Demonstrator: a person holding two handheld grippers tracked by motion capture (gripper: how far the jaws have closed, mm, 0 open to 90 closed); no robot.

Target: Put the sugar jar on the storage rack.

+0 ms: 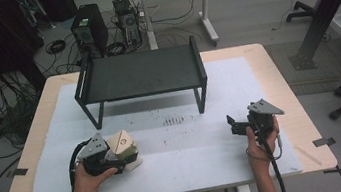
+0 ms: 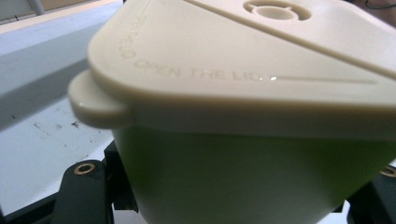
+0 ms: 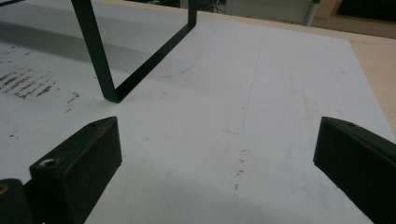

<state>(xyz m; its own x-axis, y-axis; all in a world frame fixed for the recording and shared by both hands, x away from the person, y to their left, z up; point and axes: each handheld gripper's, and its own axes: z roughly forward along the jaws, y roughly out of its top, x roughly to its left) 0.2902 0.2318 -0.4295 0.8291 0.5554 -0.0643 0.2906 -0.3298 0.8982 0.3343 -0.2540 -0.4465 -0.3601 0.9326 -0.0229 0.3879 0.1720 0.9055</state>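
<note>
We have the left gripper [image 1: 116,156] clamped on a small lidded container [image 1: 124,148], which sits at about seven o'clock on the bench [image 1: 276,73], well in front of the black shelf rack [image 1: 140,75]. In the left gripper view the jaws press the pale green body [image 2: 243,182] from both sides, under the cream lid [image 2: 243,70], and the little lid tab [image 2: 93,100] juts out at nine o'clock. We judge it a light, stiff plastic tub with smooth, rather slippery walls that taper downward, so a squeeze low down may let it ride up and out. The body just under the lid rim looks like the safest hold; the lid itself may pop off if taken alone. Our right gripper [image 1: 243,125] rests at about four o'clock, its jaws spread wide with nothing between them.
</note>
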